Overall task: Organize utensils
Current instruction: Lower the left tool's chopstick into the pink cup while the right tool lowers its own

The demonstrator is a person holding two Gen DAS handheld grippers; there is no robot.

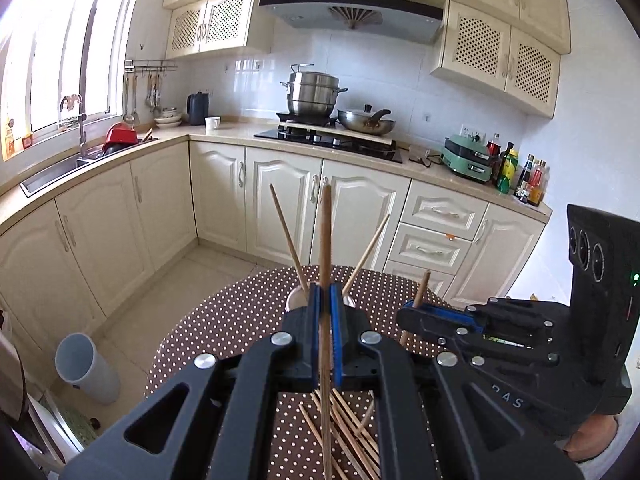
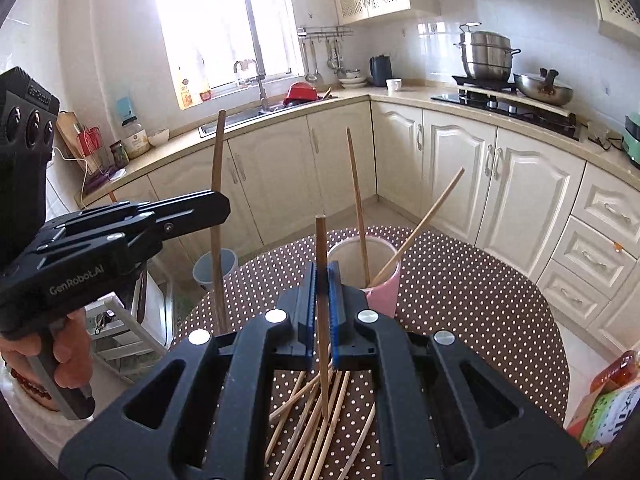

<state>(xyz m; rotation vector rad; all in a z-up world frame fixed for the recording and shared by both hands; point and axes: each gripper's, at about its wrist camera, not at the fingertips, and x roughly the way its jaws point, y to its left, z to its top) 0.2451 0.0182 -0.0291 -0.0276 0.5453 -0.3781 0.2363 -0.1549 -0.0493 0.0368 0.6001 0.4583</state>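
My left gripper [image 1: 325, 292] is shut on a dark brown chopstick [image 1: 325, 240] that stands nearly upright between its blue pads. To its right, my right gripper [image 1: 410, 312] is shut on another brown chopstick [image 1: 422, 288]. In the right wrist view that chopstick [image 2: 321, 248] rises between the right gripper's [image 2: 322, 276] pads, and the left gripper [image 2: 220, 206] holds its stick [image 2: 218, 152] at the left. A pink cup [image 2: 384, 292] just beyond the right fingers holds two lighter chopsticks [image 2: 357, 200]. Several loose chopsticks [image 2: 312, 432] lie on the table under both grippers.
The round table [image 2: 480, 300] has a brown cloth with white dots. A bottle and a printed packet [image 2: 608, 400] sit at its right edge. A grey bin [image 1: 86, 368] stands on the floor to the left. Cream kitchen cabinets [image 1: 280, 200] lie beyond. A hand [image 2: 68, 344] grips the left tool.
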